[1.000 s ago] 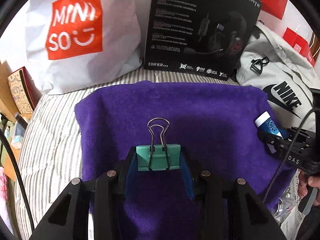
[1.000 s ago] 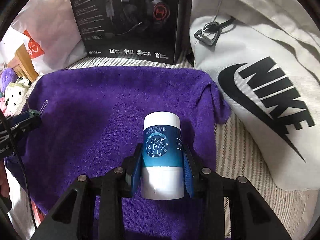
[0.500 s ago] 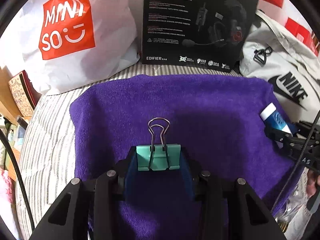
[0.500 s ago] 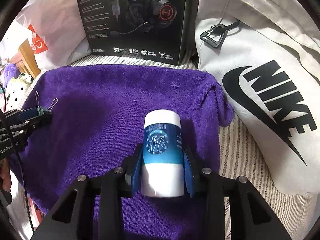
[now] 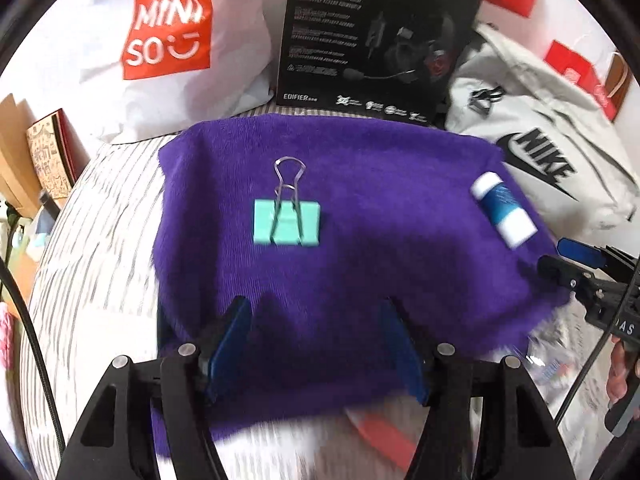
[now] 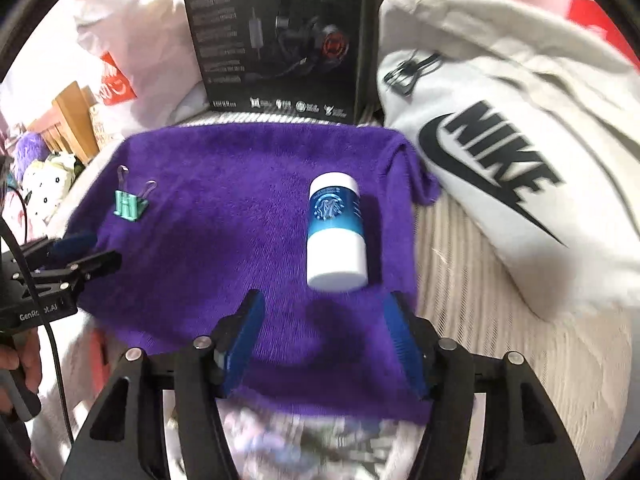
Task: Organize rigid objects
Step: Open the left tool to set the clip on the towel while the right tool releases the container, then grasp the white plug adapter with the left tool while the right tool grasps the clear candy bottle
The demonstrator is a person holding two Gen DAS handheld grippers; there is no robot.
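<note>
Since half a second ago both grippers have let go and pulled back: the teal binder clip [image 5: 287, 222] no longer sits between the left gripper's [image 5: 316, 320] pads, and the blue-and-white cylindrical container [image 6: 337, 230] is out of the right gripper's [image 6: 326, 316] grasp. Both objects now lie free on the purple towel [image 5: 380, 248].

In the left wrist view the left gripper's jaws stand wide apart with nothing between them, their blue pads [image 5: 234, 332] over the towel's near part. The binder clip lies flat ahead of them, left of the towel's centre, its wire handles pointing toward the far edge. The container lies on its side near the towel's right edge, white cap toward the far side, just beyond the tip of the right gripper.

In the right wrist view the right gripper's jaws are likewise spread and empty, and the container rests just ahead of them, apart from both pads. The binder clip sits near the towel's left edge, close to the tips of the left gripper [image 6: 86, 250].

The towel lies on a striped sheet [image 5: 100, 232]. Behind it stand a white Miniso bag [image 5: 168, 40] and a black Edifier headset box [image 5: 376, 40], with a white Nike bag [image 6: 520, 152] on the right. Both views are blurred by motion.
</note>
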